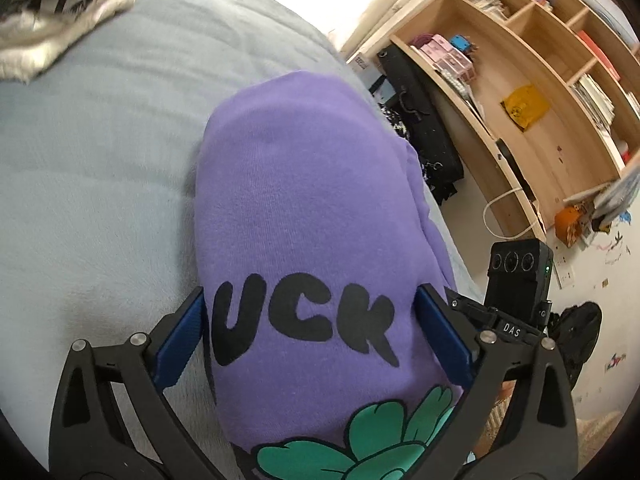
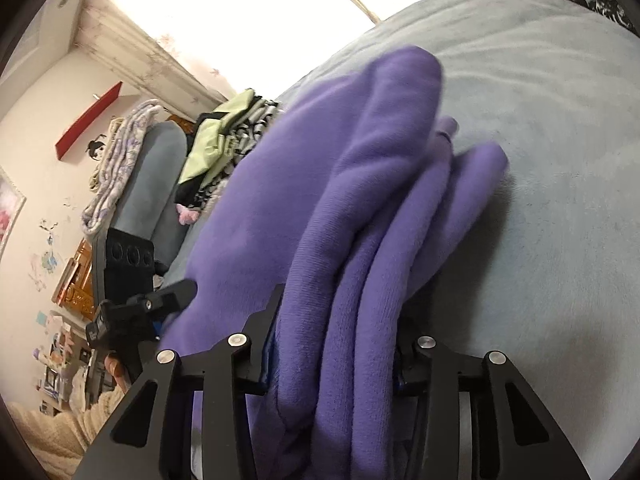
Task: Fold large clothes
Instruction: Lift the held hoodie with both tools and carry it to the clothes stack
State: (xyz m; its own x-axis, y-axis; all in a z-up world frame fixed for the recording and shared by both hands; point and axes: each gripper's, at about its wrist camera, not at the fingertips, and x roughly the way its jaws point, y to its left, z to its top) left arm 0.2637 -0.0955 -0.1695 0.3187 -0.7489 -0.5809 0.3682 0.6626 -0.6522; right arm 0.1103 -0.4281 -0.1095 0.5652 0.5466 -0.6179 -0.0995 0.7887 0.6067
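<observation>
Garment: a purple sweatshirt (image 1: 304,200), folded into a thick bundle, black lettering and a green printed shape on its upper face; it lies over the pale blue-grey bed (image 1: 88,168) and reaches forward from both sets of jaws.
Left gripper (image 1: 310,316): jaws spread wide, one blue pad at each side edge of the folded bundle, which fills the gap between them; the pads meet the cloth, but I cannot tell whether they squeeze it.
Right gripper (image 2: 336,344): jaws drawn in on several stacked purple layers, pinching the folded edge; the folds bulge out ahead of the jaws and above them.
Left gripper seen from the right wrist: off to the left of the right jaws, at the far side of the same bundle (image 2: 132,312).
Ahead of the left jaws, far left: a pile of striped and light green clothes (image 1: 60,4) on the bed.
Right of the left jaws: wooden shelves (image 1: 532,92) with books and boxes.
</observation>
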